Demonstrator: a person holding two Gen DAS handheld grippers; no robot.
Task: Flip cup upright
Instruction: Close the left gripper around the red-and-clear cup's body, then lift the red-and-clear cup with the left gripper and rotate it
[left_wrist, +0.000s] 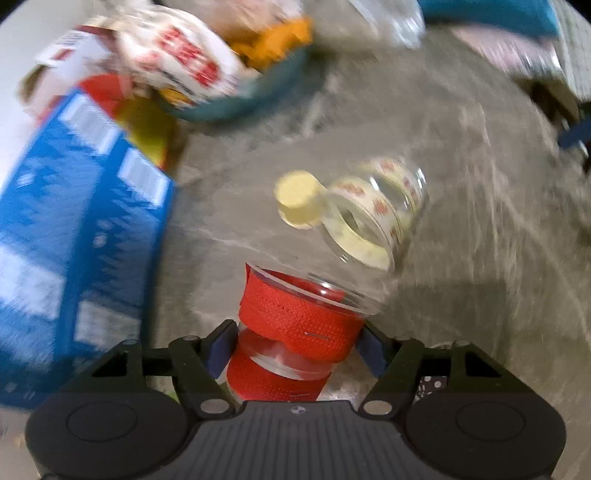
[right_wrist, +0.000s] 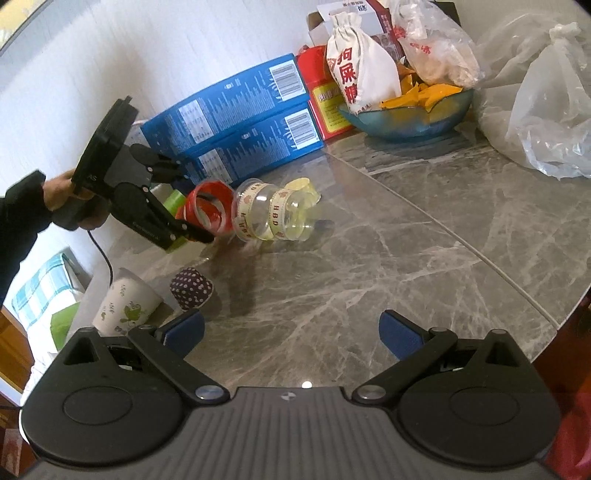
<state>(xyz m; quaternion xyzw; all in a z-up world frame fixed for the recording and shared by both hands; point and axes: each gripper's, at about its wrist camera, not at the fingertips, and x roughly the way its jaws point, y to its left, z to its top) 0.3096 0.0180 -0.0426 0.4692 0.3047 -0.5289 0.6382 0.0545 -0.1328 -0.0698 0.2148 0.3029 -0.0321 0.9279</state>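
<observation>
Step in hand, by my read: the flip itself. Left tongs (left_wrist: 295, 347) are pinching a clear plastic cup wrapped in red ribbon bands (left_wrist: 301, 317), blue pads on both sides of its wall. In the right wrist view the cup (right_wrist: 207, 208) looks off the grey marble counter (right_wrist: 369, 258) & tilted on its side, mouth facing roughly toward the camera, not upright yet. Left wrist view is smeared w/ blur, so orientation there is hard to pin down.

Just beside it lies a second clear plastic cup w/ cream printed ribbon and a pale yellow base (right_wrist: 275, 214), on its side on the counter, very close to the red one; can't tell if they touch.

Right tongs (right_wrist: 291, 334) are spread wide, nothing between them, low over the near counter.

Next move prob. needs: rotate wrist till mouth points up, lower base flat to counter, clear of the neighbour cup, then let go.

Containers: blue glass bowl (right_wrist: 406, 118) at back holds orange wrapped snacks + a white cloth pouch w/ red characters (right_wrist: 360, 77). Both clear cups look empty. A white paper cup w/ green leaf print (right_wrist: 123, 308) lies tipped at near left.
</observation>
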